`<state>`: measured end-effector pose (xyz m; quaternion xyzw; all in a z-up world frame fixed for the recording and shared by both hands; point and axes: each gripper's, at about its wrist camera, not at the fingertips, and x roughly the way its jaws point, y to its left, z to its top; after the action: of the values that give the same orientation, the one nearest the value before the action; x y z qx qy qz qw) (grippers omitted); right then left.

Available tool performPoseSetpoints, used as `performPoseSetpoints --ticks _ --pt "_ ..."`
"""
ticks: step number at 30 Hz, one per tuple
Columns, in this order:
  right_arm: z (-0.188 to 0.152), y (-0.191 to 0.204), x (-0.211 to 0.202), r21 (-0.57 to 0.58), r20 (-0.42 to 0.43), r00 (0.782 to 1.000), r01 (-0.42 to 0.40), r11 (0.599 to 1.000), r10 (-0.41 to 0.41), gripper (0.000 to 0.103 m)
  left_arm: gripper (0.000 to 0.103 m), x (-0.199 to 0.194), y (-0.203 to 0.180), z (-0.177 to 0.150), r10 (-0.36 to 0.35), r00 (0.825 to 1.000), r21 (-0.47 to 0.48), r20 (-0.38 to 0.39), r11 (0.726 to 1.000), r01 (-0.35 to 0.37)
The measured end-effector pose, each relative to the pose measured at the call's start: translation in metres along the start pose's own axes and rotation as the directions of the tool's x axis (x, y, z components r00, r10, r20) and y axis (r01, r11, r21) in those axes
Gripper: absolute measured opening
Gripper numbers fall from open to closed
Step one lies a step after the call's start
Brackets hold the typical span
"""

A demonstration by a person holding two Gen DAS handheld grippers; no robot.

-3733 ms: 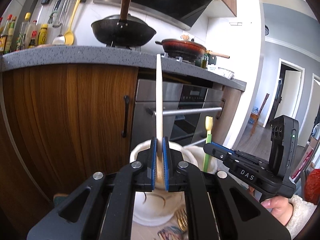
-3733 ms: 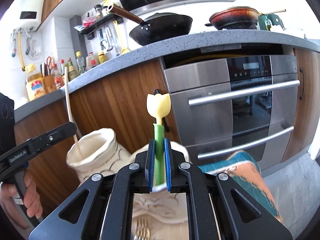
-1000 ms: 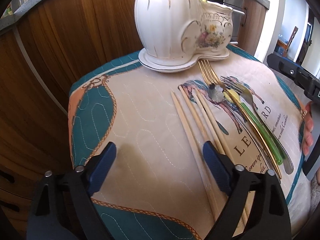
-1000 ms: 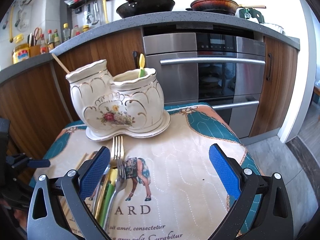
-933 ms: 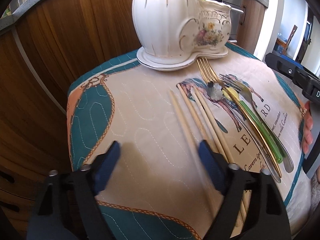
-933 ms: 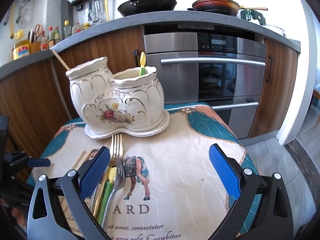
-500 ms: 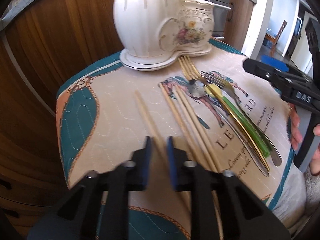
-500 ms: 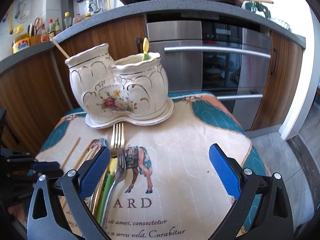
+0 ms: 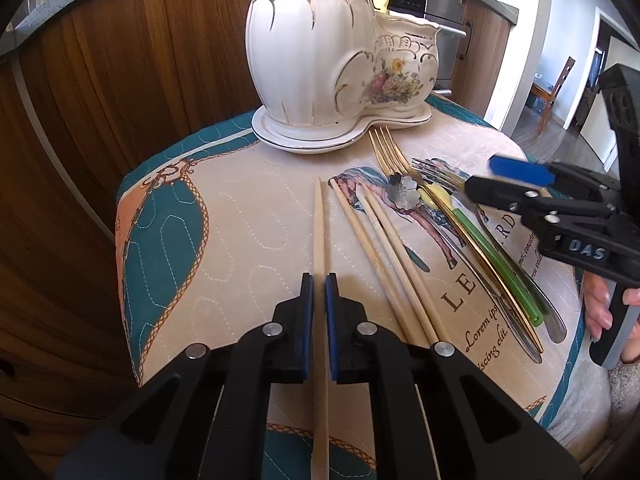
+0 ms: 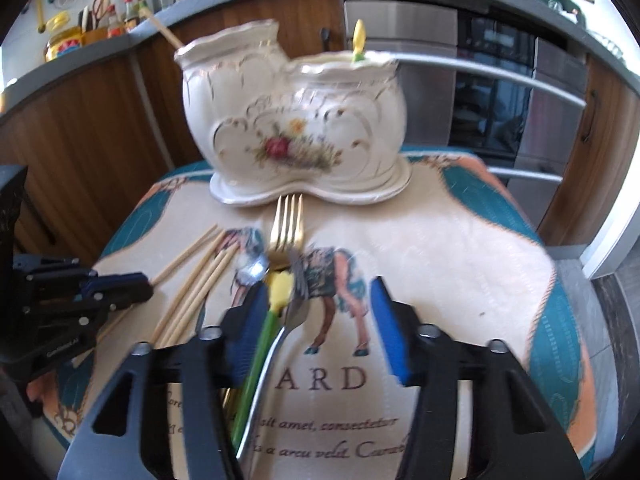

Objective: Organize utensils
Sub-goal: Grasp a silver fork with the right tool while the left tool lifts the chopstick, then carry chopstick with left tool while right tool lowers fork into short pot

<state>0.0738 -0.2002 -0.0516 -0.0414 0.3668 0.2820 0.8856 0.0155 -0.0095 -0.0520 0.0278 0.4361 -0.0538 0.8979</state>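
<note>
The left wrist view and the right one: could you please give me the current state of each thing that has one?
left gripper: shut on a chopstick lying on the cloth.
right gripper: closing, green-handled utensil and silver fork between its pads, not pressed.
ceramic holder: upright, one chopstick and one yellow-tipped utensil inside.
gold fork: flat, tines toward holder.

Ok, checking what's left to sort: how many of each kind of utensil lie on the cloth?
Chopsticks: 4, one in the left gripper
Forks: 2
Green-handled tulip-tipped utensil: 1
Silver flower-ended utensil: 1
Total: 8
</note>
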Motion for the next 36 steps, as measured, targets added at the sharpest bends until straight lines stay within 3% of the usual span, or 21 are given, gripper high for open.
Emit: performPoseSetpoints --ticks 2,4,9,13,28,36 --pt "0.000 0.001 0.005 0.006 -0.020 1.000 -0.007 1.000 0.007 0.032 0.006 0.000 -0.001 0.000 -0.001 1.000 0.003 0.001 1.000 0.001" --pt "0.000 0.000 0.007 0.018 -0.026 1.000 -0.011 1.000 0.012 0.025 0.006 0.000 -0.001 -0.001 -0.001 1.000 0.005 0.002 1.000 0.001" --pt "0.002 -0.006 0.017 0.083 -0.052 0.998 -0.044 0.996 0.048 0.024 0.006 0.001 -0.002 -0.001 0.000 1.000 0.013 0.004 1.000 0.000" --pt "0.002 -0.003 0.018 0.089 -0.056 0.996 -0.067 0.994 0.072 0.011 0.006 0.002 -0.003 -0.001 0.001 1.000 0.015 0.008 1.000 -0.001" --pt "0.011 -0.022 -0.024 0.123 0.074 0.990 -0.125 0.985 0.116 0.004 0.006 0.001 0.002 -0.001 -0.033 0.999 -0.011 0.014 0.999 0.033" --pt "0.018 -0.021 -0.063 0.078 0.243 0.961 -0.152 0.985 0.129 0.003 0.006 -0.025 0.003 0.002 -0.058 0.991 -0.015 0.118 0.998 0.060"
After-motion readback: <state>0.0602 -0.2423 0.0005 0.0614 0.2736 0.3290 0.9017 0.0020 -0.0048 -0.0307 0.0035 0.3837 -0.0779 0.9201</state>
